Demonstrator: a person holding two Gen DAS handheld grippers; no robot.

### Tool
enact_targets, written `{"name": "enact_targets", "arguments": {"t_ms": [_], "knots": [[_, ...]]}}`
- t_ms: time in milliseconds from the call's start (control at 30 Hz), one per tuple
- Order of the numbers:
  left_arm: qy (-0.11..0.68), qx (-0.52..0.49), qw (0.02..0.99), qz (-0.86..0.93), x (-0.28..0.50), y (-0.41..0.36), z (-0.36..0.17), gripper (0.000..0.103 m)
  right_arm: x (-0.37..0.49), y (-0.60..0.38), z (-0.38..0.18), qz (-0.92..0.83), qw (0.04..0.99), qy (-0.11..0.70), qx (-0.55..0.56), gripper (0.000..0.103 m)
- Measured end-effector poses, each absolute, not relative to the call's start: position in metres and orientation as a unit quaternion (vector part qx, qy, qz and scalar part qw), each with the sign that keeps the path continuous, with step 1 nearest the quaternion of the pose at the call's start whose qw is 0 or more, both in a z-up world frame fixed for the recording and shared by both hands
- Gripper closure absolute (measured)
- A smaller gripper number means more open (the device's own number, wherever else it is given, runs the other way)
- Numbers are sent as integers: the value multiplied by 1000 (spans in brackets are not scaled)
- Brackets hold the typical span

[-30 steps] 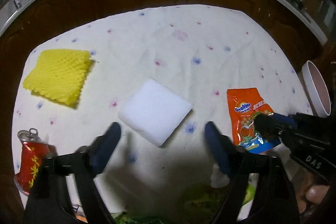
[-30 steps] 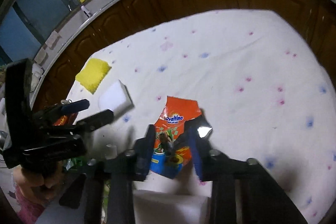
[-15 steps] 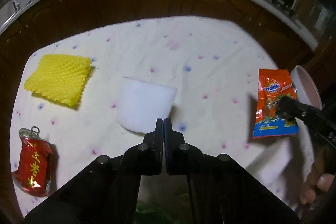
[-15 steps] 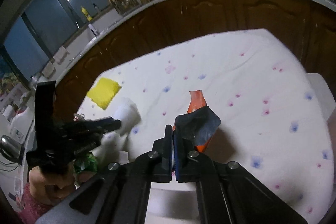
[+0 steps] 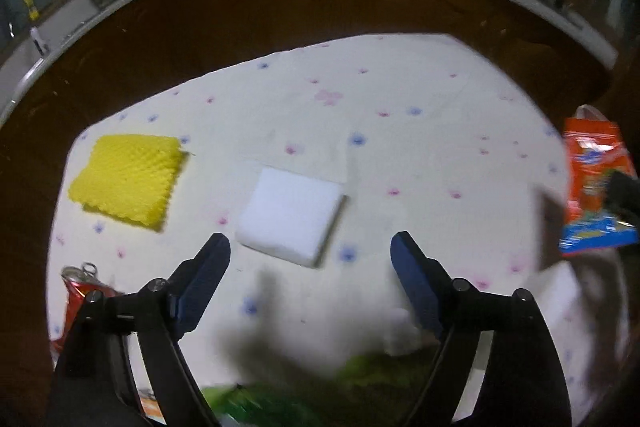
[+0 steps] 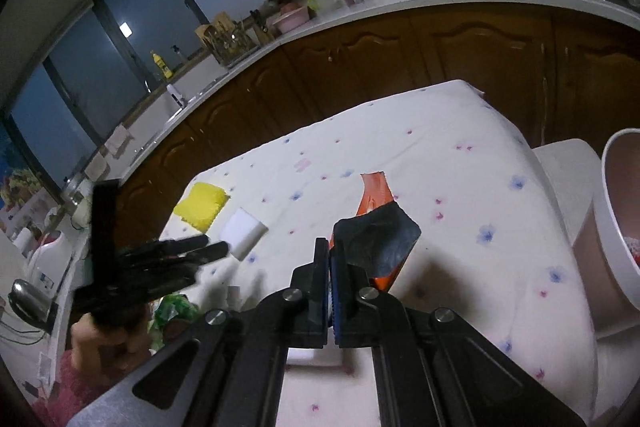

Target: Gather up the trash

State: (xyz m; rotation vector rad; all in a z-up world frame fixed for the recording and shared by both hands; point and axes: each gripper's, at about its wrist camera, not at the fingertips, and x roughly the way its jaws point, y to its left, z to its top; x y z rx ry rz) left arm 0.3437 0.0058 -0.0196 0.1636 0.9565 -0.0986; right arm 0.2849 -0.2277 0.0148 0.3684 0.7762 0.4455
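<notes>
Right tool (image 6: 331, 267) clamping wrapper (image 6: 378, 243) by edge, lifting it above table (image 6: 460, 195) near bin (image 6: 618, 227); foil looking light, floppy, slippery. Left tool (image 5: 310, 259) opening, nothing between, near sponge (image 5: 290, 217).

Dim indoor light, soft shadows, fisheye-bent edges, blurred lower foreground.

left gripper (image 5: 310, 253) jaws opening, nothing between; white pad (image 5: 291, 221) just ahead, yellow sponge (image 5: 127, 179) left, can (image 5: 78, 287) lower left, orange packet (image 5: 596, 183) right.
</notes>
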Motion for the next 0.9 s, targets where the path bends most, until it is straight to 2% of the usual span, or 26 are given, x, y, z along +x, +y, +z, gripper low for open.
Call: {"name": "enact_targets", "arguments": {"t_ms": [233, 267, 300, 333, 400, 467, 600, 700, 900], "knots": [[514, 95, 851, -48, 381, 3, -37, 20, 284, -235, 12, 213, 883, 374, 189, 102], [534, 91, 839, -53, 387, 3, -43, 28, 284, -236, 12, 213, 883, 373, 190, 102], [540, 93, 835, -49, 390, 4, -46, 32, 284, -236, 12, 213, 883, 372, 191, 102], [537, 95, 837, -47, 390, 4, -45, 35, 284, -237, 13, 213, 884, 370, 191, 102], [530, 110, 840, -36, 390, 5, -45, 52, 283, -238, 15, 214, 885, 368, 192, 102], [518, 98, 849, -41, 385, 11, -41, 58, 280, -239, 16, 215, 885, 364, 194, 102], [499, 72, 862, -54, 370, 16, -29, 85, 275, -242, 19, 215, 888, 357, 196, 102], [483, 67, 871, -60, 361, 12, -20, 91, 270, -247, 22, 214, 889, 351, 199, 102], [450, 12, 889, -90, 338, 9, 3, 95, 257, -257, 27, 212, 894, 339, 203, 102]]}}
